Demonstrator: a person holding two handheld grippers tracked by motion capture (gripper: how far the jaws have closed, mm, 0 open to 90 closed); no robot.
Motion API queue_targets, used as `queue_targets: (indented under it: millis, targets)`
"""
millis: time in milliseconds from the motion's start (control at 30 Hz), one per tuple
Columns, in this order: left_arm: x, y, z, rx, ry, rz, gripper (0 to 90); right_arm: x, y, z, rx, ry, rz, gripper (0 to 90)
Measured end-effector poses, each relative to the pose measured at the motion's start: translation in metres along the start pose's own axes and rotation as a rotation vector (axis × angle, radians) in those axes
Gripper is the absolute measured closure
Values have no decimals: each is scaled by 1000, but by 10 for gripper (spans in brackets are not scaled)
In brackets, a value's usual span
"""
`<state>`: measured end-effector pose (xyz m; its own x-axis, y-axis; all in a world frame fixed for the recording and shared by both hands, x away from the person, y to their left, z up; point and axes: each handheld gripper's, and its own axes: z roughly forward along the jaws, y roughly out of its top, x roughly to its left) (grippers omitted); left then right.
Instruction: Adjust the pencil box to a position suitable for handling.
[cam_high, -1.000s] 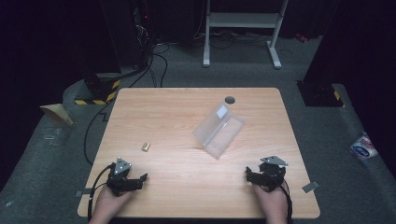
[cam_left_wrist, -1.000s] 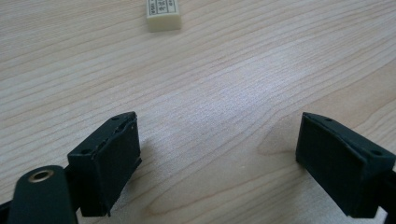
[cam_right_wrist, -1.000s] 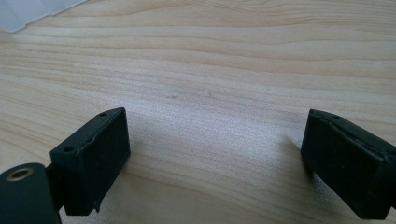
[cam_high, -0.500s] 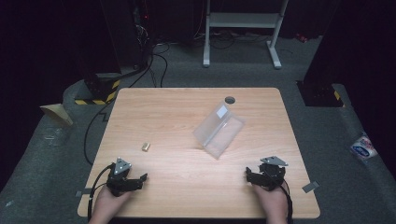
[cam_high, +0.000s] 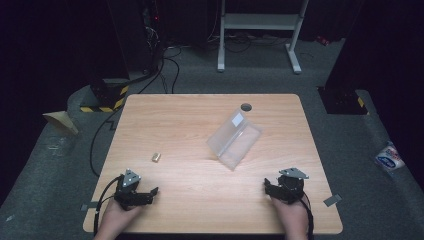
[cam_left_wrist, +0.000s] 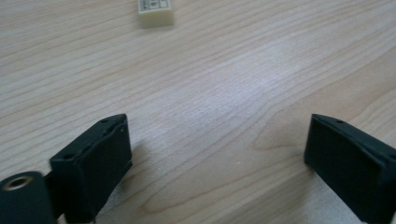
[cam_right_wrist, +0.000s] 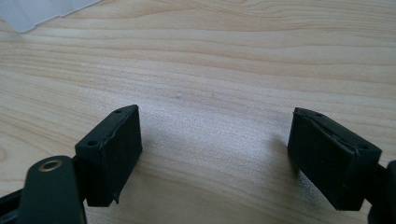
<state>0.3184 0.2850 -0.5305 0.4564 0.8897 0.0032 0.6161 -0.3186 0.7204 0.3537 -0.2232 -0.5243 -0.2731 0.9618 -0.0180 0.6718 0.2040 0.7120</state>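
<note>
Left gripper and right gripper — both spread, empty, jaws just shifting, left wider and right narrower, low near the table's near edge. Block ahead of left; clear box mid-table. Risk: block likely to skid from a sideways nudge. Open wood all round.
</note>
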Motion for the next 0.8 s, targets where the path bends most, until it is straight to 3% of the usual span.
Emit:
queue_targets:
  millis: [267,800]
  targets:
    - [0,1,2,13,-1,3,4,0,1,-3,-4,23,-28,237]
    - [0,1,2,14,-1,2,4,19,20,-11,-78,103,-21,326]
